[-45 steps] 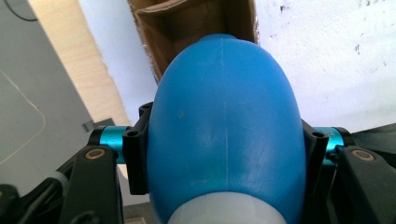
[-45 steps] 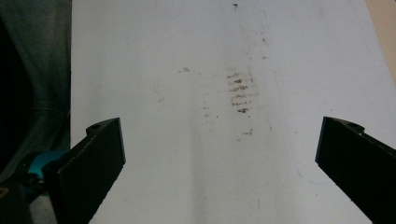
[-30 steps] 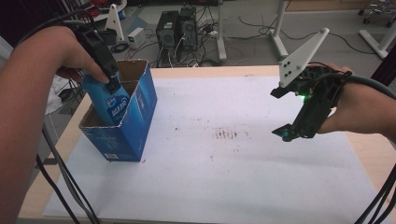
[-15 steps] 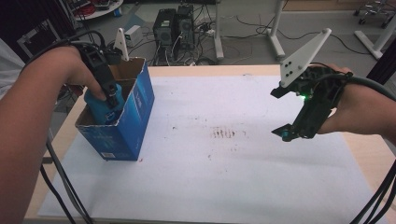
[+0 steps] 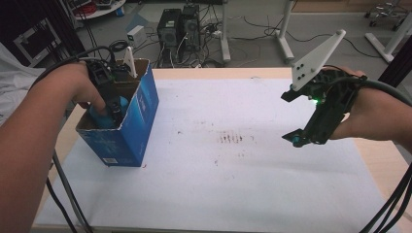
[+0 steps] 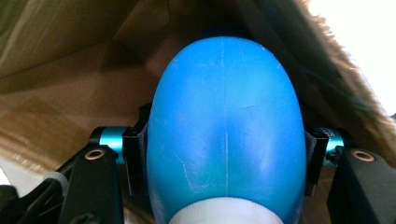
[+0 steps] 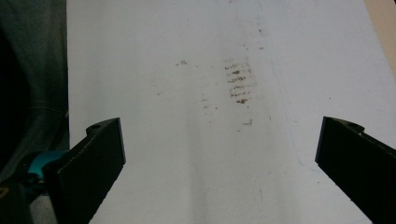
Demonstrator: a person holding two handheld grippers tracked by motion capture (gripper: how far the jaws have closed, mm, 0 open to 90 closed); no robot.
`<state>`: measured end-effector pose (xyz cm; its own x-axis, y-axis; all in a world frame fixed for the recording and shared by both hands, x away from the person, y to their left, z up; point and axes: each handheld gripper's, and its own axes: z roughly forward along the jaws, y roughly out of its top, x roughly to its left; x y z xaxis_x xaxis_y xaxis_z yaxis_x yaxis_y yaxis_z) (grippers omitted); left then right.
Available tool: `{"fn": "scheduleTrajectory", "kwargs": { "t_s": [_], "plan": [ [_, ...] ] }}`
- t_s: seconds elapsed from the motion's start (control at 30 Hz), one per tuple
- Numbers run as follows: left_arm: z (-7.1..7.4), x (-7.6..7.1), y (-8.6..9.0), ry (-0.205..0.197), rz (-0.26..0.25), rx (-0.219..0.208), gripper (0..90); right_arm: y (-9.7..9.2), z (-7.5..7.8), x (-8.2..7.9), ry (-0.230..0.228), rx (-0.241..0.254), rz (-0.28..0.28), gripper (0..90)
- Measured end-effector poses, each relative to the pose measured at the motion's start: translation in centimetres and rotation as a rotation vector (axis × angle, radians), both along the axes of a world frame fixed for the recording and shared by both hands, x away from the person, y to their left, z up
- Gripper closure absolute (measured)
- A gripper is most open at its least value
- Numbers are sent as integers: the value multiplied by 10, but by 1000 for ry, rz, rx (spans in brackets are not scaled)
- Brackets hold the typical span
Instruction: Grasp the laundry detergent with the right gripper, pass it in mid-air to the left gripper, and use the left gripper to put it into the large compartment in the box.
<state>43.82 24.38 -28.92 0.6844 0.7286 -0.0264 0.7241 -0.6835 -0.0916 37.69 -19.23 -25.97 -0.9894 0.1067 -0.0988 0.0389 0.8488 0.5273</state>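
A blue cardboard box [image 5: 133, 128] stands open-topped on the left part of the white sheet [image 5: 243, 189]. My left gripper [image 5: 114, 108] reaches down into it, shut on a smooth blue bottle [image 5: 98, 117]. In the left gripper view the bottle [image 6: 224, 121] bulges between both pads, with a white cap at the bottom edge and the box's brown inner walls [image 6: 70, 70] around it. My right gripper [image 5: 302, 137] hangs over the right side of the sheet. Its jaws stand open with nothing between them, the same in the right gripper view [image 7: 220, 130].
Dark smudges [image 5: 233, 138] mark the middle of the sheet. The wooden table edge [image 5: 384, 160] shows at the right. Computer towers [image 5: 179, 29], cables and table legs stand on the floor behind. Gripper cables trail off the table's near side.
My left hand has sunk, carrying the blue bottle from above the rim down into the box. The right gripper has stayed put.
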Motion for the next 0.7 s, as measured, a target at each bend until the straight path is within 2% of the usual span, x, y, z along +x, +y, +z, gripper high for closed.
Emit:
{"fn": "scheduleTrajectory", "kwargs": {
  "t_s": [0.1, 0.3, 0.47, 0.7],
  "plan": [
    [-1, 0, 2, -10, -14, -19, 381, 0, 0, 0, 1, -1, -4, 6],
    [-2, 0, 3, -5, -47, -24, 379, 0, -2, 0, 4, 1, -4, 6],
    [-2, 0, 4, -3, -51, -25, 379, 1, -2, 0, 2, 1, -3, 6],
    [-2, 1, 3, 22, -68, -50, 371, 2, -2, 0, 1, -1, -3, 6]
  ]
}}
